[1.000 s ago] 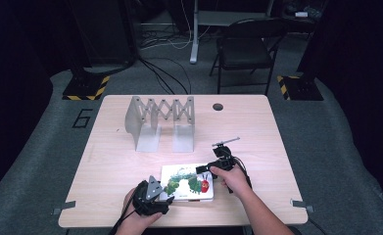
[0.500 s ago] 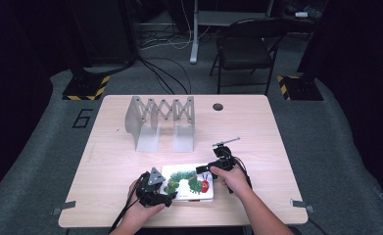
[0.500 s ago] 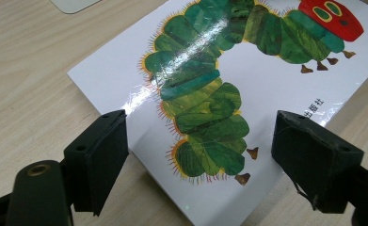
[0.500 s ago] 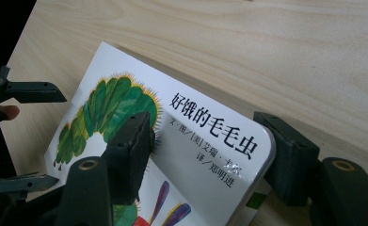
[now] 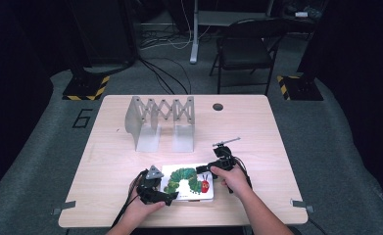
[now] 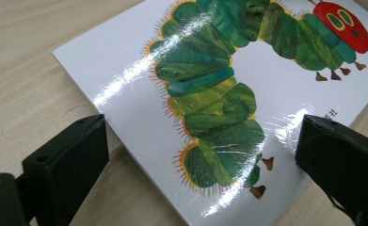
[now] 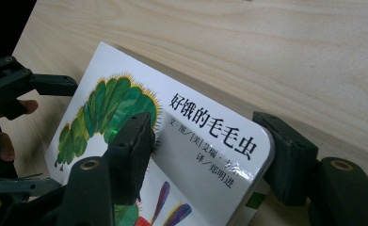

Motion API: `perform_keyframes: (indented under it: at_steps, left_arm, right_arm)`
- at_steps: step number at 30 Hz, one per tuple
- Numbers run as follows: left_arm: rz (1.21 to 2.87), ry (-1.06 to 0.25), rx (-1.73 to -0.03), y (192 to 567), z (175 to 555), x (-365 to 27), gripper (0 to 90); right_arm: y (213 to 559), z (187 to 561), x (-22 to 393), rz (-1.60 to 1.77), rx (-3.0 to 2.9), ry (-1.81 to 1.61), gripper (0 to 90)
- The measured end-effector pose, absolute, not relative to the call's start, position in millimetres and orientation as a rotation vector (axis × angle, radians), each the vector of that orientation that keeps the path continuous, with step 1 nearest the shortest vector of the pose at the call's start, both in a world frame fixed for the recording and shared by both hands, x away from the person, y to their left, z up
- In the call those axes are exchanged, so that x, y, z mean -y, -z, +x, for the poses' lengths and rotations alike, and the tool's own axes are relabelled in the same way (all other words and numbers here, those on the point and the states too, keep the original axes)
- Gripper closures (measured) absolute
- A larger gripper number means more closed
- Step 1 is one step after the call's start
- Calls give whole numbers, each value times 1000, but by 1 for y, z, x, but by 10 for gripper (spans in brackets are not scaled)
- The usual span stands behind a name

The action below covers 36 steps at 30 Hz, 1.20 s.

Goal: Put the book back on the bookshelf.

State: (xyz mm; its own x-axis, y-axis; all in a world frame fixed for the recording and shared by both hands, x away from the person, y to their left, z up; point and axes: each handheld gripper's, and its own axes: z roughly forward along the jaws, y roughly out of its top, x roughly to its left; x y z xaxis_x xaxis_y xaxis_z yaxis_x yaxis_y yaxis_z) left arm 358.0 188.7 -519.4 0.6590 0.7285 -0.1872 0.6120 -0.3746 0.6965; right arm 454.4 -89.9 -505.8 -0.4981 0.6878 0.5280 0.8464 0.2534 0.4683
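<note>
The picture book (image 5: 188, 182) lies at the near edge of the bench (image 5: 106, 161), its caterpillar cover up and its long axis running from one hand to the other. The right gripper (image 7: 205, 155) is pinching it: in the right gripper view one finger (image 7: 132, 150) sits on the cover and the other presses from beneath the rounded corner by the printed title, so that corner is raised a little off the wood. The left gripper (image 6: 200, 160) has just been opening; its fingers (image 6: 66, 162) now stand spread wide, one off the book's side over bare wood, the other past the bottom edge, with the caterpillar's tail end between them and no pad touching. So the book lies straight ahead of the left fingers, its near corner inside their span. The rack (image 5: 159, 120) stands upright well beyond both hands. My judgement: the right hand carries the hold, and a lift toward the rack rests on that single corner grip.
</note>
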Motion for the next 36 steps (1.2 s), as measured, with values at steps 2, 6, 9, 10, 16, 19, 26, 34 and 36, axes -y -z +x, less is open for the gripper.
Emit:
perform_keyframes:
  at_steps: [2,6,9,10,16,19,26,34,36]
  left_arm:
    - [2100,-154,-1050,521,360,-190,4]
    - [2098,-144,-1030,522,363,-191,0]
    - [2078,-136,-1024,523,363,-192,0]
    - [2079,-147,-1021,524,363,-192,0]
    - [2039,-160,-1007,528,359,-194,0]
    - [2038,-164,-997,528,360,-194,0]
    - [2044,-193,-996,528,358,-193,0]
    - [2039,-170,-1003,528,358,-193,0]
    - [2040,-170,-1002,528,357,-193,0]
  right_arm:
    - [506,454,90,-1439,2308,1077,392]
    - [506,454,90,-1442,2308,1078,392]
    - [506,454,90,-1443,2307,1079,392]
    - [506,454,90,-1444,2306,1077,392]
    - [505,454,89,-1444,2313,1078,390]
    - [505,453,89,-1451,2310,1079,389]
    - [504,453,90,-1438,2321,1072,399]
    - [498,450,91,-1441,2312,1087,425]
    - [497,449,91,-1427,2333,1106,427]
